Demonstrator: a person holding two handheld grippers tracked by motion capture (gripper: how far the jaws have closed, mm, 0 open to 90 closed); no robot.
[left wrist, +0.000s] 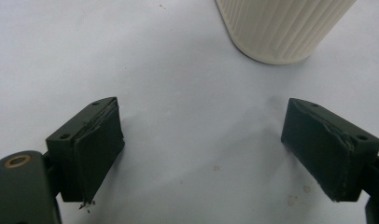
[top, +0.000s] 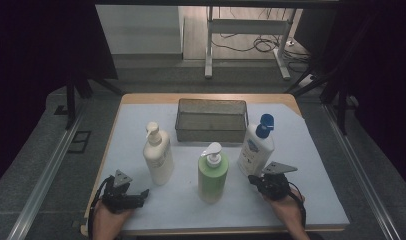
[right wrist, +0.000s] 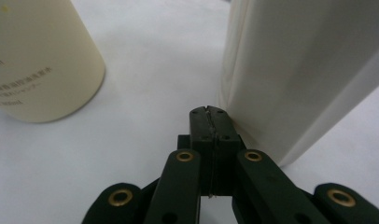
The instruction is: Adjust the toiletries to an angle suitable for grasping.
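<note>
Two hand-held tools sit at the near edge of the table (top: 311,200), each gripped by a person's hand. At left, the left tool (top: 136,199) rests with its jaws spread wide and empty, a ribbed cream pump bottle (top: 158,155) standing just ahead of it. At right, the right tool (top: 256,181) has its jaws pressed fully together, holding nothing, its tip close against the base of the white bottle with the blue pump (top: 256,147), though contact cannot be confirmed. A green pump bottle (top: 213,172) stands between the two tools, and a wire mesh basket (top: 211,120) waits empty behind all three bottles. The white bottle looks like rigid, smooth plastic, likely weighty if full and top-heavy on a narrow footprint, so a nudge low down could slide or tip it. Its flat-sided body, around mid-height, appears the safest place to clamp; the pump head seems too loose and slippery to carry the weight.
</note>
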